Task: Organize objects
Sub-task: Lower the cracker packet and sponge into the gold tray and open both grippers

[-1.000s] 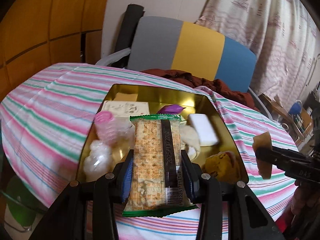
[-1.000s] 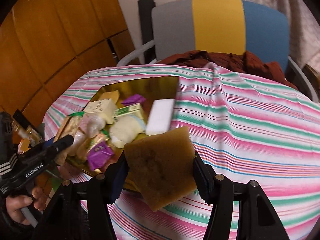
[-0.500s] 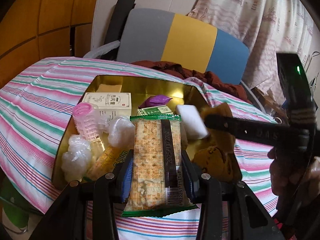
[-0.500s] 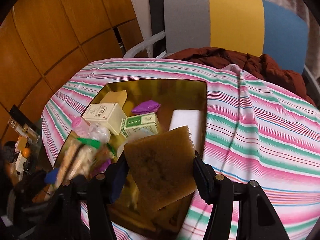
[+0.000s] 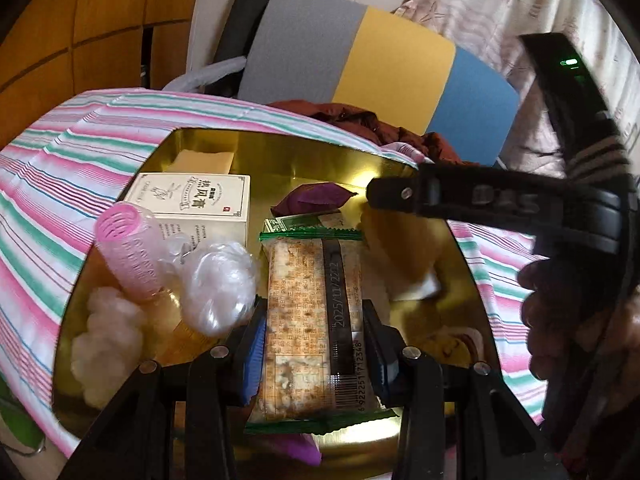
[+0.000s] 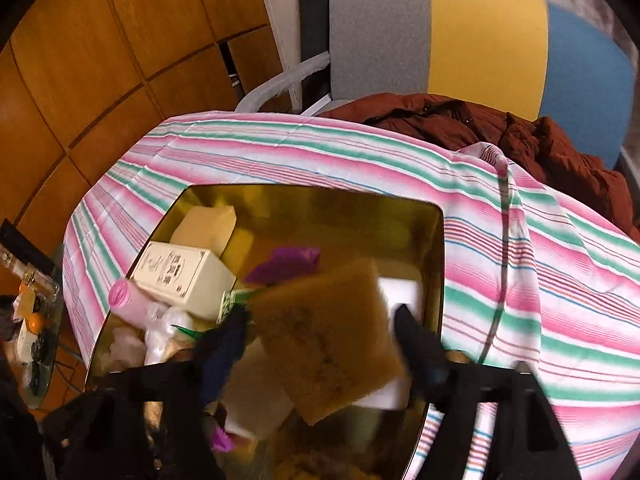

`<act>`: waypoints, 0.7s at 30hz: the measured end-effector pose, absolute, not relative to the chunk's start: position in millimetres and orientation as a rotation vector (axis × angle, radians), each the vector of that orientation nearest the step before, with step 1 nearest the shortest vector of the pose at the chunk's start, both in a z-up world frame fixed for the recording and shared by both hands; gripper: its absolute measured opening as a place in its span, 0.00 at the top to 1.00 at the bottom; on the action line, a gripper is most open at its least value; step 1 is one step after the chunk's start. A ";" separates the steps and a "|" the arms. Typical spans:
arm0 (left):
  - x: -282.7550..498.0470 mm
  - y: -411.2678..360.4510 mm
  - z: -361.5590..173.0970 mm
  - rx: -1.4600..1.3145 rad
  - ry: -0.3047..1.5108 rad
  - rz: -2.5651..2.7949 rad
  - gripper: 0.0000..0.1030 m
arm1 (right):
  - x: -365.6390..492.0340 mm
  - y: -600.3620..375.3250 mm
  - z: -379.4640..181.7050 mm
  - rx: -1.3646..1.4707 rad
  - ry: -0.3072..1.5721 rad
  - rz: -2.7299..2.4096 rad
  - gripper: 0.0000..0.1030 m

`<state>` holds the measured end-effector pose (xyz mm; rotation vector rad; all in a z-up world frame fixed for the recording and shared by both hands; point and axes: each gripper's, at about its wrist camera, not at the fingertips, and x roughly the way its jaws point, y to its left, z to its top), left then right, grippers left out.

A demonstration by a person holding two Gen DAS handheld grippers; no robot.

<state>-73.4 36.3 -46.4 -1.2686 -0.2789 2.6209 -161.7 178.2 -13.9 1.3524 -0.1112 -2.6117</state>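
Tongs status first. We see the left tongs (image 5: 314,354) pinching a cracker packet (image 5: 314,320) lengthwise, its green-edged wrapper held above the near end of the gold tray (image 5: 400,168). The right tongs (image 6: 320,340) look spread: their fingers (image 6: 416,344) stand slightly off the edges of a brown sponge (image 6: 324,344), which sits tilted between them over the tray's right side; motion blur keeps us from telling whether it touches anything.

Tray contents, left wrist view: a cream box (image 5: 192,204) with printed characters at the back left, a pink hair roller (image 5: 130,252) leaning just before it, a clear crumpled bag (image 5: 218,284) beside the roller, a white fluffy wad (image 5: 106,340) at the near left, a purple wrapper (image 5: 316,198) mid-back.

The tray rests on a desk under a striped cloth (image 6: 560,280). Behind it is a grey, yellow and blue chair (image 6: 460,36).
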 end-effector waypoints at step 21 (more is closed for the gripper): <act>-85.7 49.3 -35.3 -1.220 -0.131 2.704 0.51 | -111.0 208.1 -10.0 1.289 -0.188 -2.736 0.15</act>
